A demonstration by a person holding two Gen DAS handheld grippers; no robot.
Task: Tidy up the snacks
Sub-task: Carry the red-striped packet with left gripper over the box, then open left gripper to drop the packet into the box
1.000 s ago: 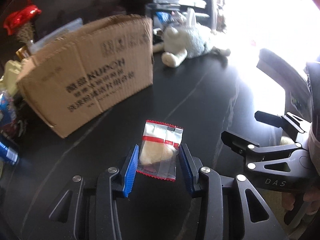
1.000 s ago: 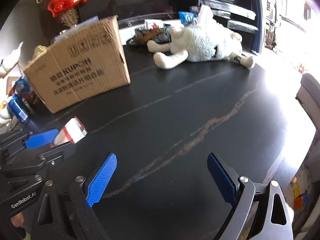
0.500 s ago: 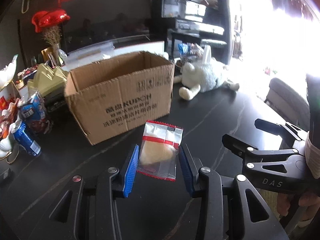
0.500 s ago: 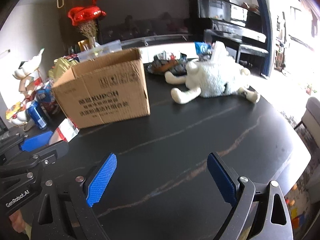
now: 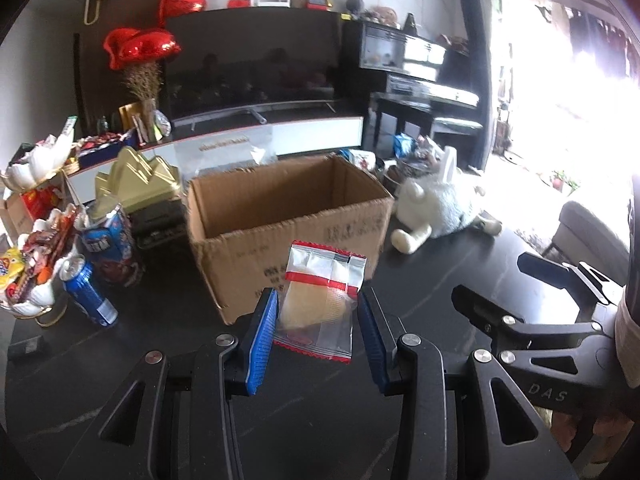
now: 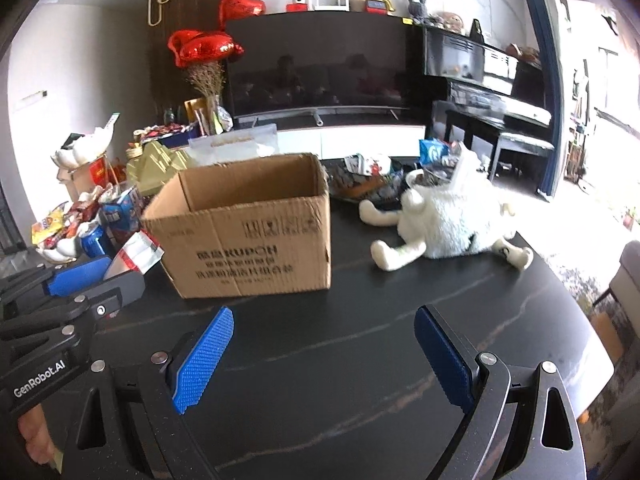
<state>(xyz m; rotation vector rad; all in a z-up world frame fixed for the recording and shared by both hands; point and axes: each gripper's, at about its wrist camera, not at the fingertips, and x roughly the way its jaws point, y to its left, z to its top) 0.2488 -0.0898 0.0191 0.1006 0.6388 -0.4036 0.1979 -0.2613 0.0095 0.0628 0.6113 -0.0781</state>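
Here, at the left of the frame, snack packets and a blue can are crowding the black table. At centre, the left gripper is pinching a clear, red-edged snack packet between its blue pads, holding it in front of an open cardboard box. Further right, a white plush toy is lying on the tabletop, while the right gripper is hovering with jaws wide apart, holding nothing.
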